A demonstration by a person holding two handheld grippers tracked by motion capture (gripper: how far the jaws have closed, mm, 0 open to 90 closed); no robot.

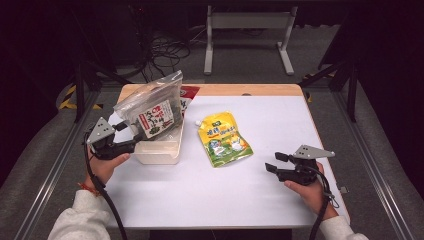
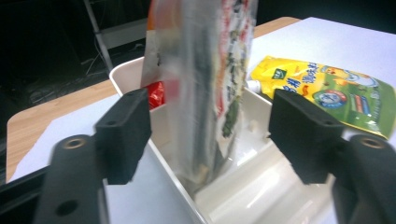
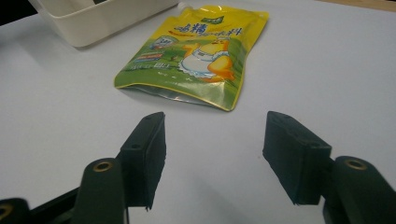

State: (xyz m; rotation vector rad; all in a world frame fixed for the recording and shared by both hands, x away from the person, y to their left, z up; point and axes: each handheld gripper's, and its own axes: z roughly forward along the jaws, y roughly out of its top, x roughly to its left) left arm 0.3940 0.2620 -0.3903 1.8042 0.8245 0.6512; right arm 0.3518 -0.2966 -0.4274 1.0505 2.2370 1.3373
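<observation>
A clear bag of dark seaweed snack (image 1: 152, 107) (image 2: 205, 70) stands tilted in a white plastic bin (image 1: 157, 152) (image 2: 126, 74) at the table's left. My left gripper (image 1: 127, 136) (image 2: 212, 135) is at the bin's left rim, open, with the bag's lower part between its jaws and a gap on each side. A yellow-green spouted pouch (image 1: 222, 140) (image 2: 327, 93) (image 3: 196, 51) lies flat at mid-table. My right gripper (image 1: 275, 161) (image 3: 215, 154) rests low at the right, open and holding nothing, and points at the pouch from a short distance.
A red packet (image 1: 190, 92) (image 2: 156, 93) sits behind the bin at the back left. The white mat (image 1: 225, 195) covers a wooden table (image 1: 250, 90). Dark floor, cables and a metal frame lie beyond the far edge.
</observation>
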